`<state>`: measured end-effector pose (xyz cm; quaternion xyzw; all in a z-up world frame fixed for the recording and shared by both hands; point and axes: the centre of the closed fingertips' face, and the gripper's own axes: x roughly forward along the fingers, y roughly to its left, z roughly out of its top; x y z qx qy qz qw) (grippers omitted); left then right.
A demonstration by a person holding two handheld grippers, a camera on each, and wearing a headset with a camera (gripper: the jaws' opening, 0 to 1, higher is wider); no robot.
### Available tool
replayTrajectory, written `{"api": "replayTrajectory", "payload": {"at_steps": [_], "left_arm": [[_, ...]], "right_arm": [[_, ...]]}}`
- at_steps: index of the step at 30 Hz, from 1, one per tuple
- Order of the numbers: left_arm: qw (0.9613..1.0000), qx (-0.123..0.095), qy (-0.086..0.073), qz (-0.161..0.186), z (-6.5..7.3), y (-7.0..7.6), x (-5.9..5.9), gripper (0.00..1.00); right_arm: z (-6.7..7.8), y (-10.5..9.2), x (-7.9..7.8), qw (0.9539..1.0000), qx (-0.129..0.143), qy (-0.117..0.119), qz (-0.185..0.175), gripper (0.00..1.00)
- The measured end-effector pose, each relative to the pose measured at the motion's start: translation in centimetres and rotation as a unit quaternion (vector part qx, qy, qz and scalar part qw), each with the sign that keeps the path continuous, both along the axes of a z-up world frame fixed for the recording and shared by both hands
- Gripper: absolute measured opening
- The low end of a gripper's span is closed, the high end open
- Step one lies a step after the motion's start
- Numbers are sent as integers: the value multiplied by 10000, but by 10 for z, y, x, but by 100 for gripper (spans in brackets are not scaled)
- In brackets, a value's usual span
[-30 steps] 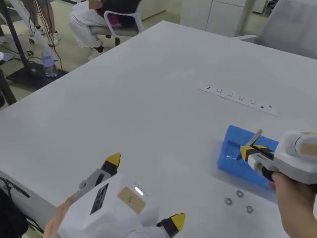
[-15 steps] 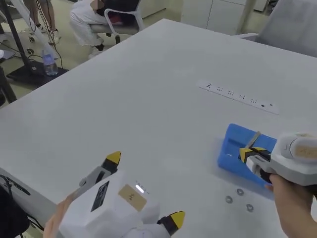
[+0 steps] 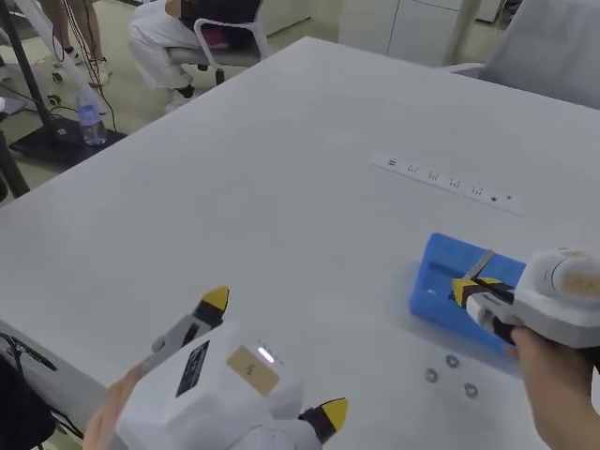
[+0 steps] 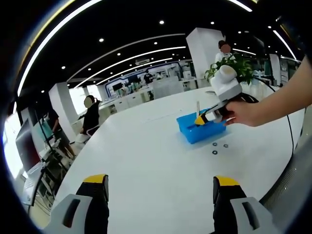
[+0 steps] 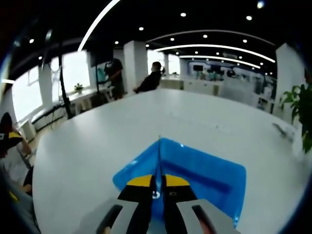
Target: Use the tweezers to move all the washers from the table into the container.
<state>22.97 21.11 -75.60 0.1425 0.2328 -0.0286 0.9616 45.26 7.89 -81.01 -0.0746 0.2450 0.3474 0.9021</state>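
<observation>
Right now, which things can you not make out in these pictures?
1. Tweezers tips: right gripper view, seen edge-on, too thin to show whether they hold a washer.
2. Container inside: head view, the right gripper covers part of it; any washers there are too small to tell.
3. Washers: head view, three show on the table; the hand and the picture edge may hide more.

A white power strip lies just beyond the right gripper. Far to the left of the left gripper, 1 water bottle stands on the floor near a chair. A potted plant rises behind the right gripper in the left gripper view.
</observation>
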Motion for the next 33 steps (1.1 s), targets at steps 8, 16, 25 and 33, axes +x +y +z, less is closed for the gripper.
{"api": "replayTrajectory", "payload": {"at_steps": [8,16,25,33], "left_arm": [[10000,-3,-10,9,0,0,0,90],[10000,28,16,-10,-1,0,0,90],[10000,22,25,-19,-1,-1,0,91],[10000,24,26,-51,-1,-2,0,91]], "right_arm": [[34,-6,-6,9995,188,-258,25,3],[57,-17,-26,9987,364,-355,56,3],[57,-21,-58,9982,560,-168,151,4],[39,-20,-84,9984,439,23,362,4]]}}
